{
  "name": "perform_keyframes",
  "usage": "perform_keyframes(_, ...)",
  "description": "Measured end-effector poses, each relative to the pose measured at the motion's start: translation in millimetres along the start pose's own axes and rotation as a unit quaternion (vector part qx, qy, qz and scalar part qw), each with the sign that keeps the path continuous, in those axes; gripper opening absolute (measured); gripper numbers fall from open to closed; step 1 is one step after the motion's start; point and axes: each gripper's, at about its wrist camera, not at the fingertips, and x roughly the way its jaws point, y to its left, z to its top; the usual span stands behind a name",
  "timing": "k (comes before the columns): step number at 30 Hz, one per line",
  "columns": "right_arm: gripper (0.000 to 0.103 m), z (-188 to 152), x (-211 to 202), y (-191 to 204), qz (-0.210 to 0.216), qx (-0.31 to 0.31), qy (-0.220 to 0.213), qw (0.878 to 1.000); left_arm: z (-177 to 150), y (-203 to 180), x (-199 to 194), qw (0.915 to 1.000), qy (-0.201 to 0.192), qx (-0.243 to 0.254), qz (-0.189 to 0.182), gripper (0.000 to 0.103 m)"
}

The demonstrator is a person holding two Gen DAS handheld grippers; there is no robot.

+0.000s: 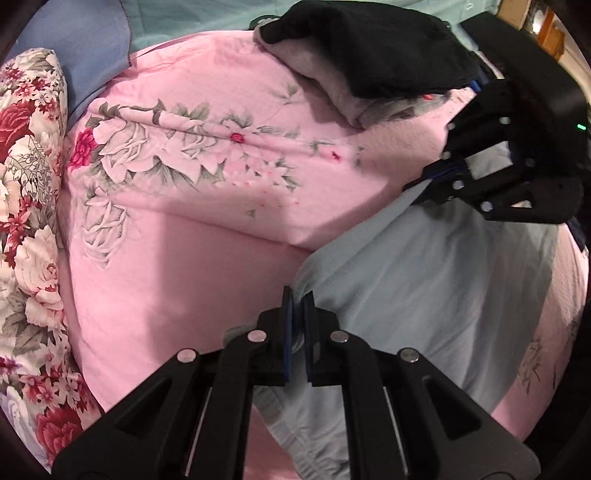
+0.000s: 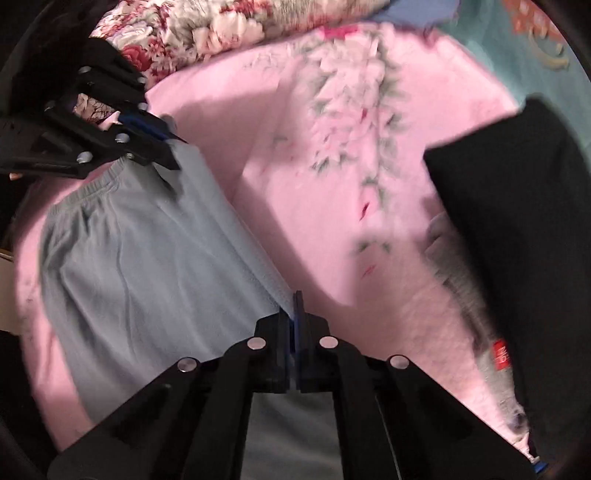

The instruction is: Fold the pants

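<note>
Light blue pants lie on a pink flowered sheet. At the bottom of the left wrist view, my left gripper is shut on a corner of the pants, with cloth bunched between its blue pads. My right gripper shows at the right, on the far edge of the same cloth. In the blurred right wrist view, the right gripper is shut on the edge of the pants. There the left gripper pinches the cloth beside the elastic waistband.
A black garment lies on grey clothing at the far side of the sheet; in the right wrist view the black garment is at the right. A red-flowered quilt borders the sheet. Blue cloth and teal cloth lie beyond.
</note>
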Motion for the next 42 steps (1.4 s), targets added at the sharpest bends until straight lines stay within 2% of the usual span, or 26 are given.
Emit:
perform_keyframes(2, 0.001, 4, -4, -4, -0.034, 0.016, -0.015, 0.999, 8, 8, 7, 0.9998, 0.004, -0.008, 0.016, 0.005)
perform_keyframes(5, 0.001, 15, 1, -16, -0.052, 0.043, -0.015, 0.998, 18, 23, 18, 0.9990, 0.010, -0.034, 0.028, 0.005)
perform_keyframes(8, 0.001, 25, 15, -15, -0.066, 0.040, -0.003, 0.997, 21, 36, 28, 0.9976, 0.018, -0.062, 0.026, 0.005)
perform_keyframes(12, 0.001, 24, 19, -19, -0.050, 0.051, 0.013, 0.997, 16, 32, 17, 0.9973, 0.009, -0.066, 0.029, 0.005)
perform_keyframes(15, 0.001, 14, -13, -12, -0.018, 0.064, -0.013, 0.998, 3, 14, -13, 0.9981, -0.012, -0.046, 0.039, 0.005)
perform_keyframes(19, 0.001, -7, -74, 21, 0.014, 0.060, -0.061, 0.996, -25, -10, -62, 0.9970, -0.051, -0.043, 0.037, 0.005)
perform_keyframes(21, 0.001, -19, -93, 44, 0.019, 0.056, -0.067, 0.996, -46, -29, -87, 0.9960, -0.072, -0.037, 0.037, 0.005)
perform_keyframes(24, 0.001, -33, -103, 86, 0.023, 0.051, -0.061, 0.997, -78, -54, -106, 0.9956, -0.083, -0.030, 0.033, 0.005)
perform_keyframes(29, 0.001, -64, -73, 155, 0.044, 0.071, -0.027, 0.996, -138, -81, -98, 0.9977, -0.052, -0.034, 0.028, 0.005)
perform_keyframes(34, 0.001, -86, -37, 186, 0.069, 0.092, -0.005, 0.993, -167, -82, -70, 0.9982, -0.017, -0.056, 0.011, 0.006)
perform_keyframes(37, 0.002, -91, -26, 189, 0.062, 0.107, -0.008, 0.992, -172, -78, -65, 0.9972, -0.012, -0.073, -0.002, 0.012)
perform_keyframes(39, 0.004, -89, -26, 188, 0.062, 0.106, -0.011, 0.992, -178, -78, -70, 0.9961, -0.016, -0.084, -0.020, 0.034)
perform_keyframes(40, 0.008, -89, -27, 188, 0.059, 0.102, -0.009, 0.993, -181, -79, -76, 0.9952, -0.028, -0.088, -0.031, 0.050)
perform_keyframes(41, 0.026, -88, -28, 189, 0.062, 0.098, -0.005, 0.993, -185, -80, -82, 0.9946, -0.041, -0.089, -0.034, 0.059)
perform_keyframes(42, 0.050, -88, -29, 190, 0.069, 0.100, 0.000, 0.993, -188, -84, -92, 0.9942, -0.056, -0.087, -0.031, 0.063)
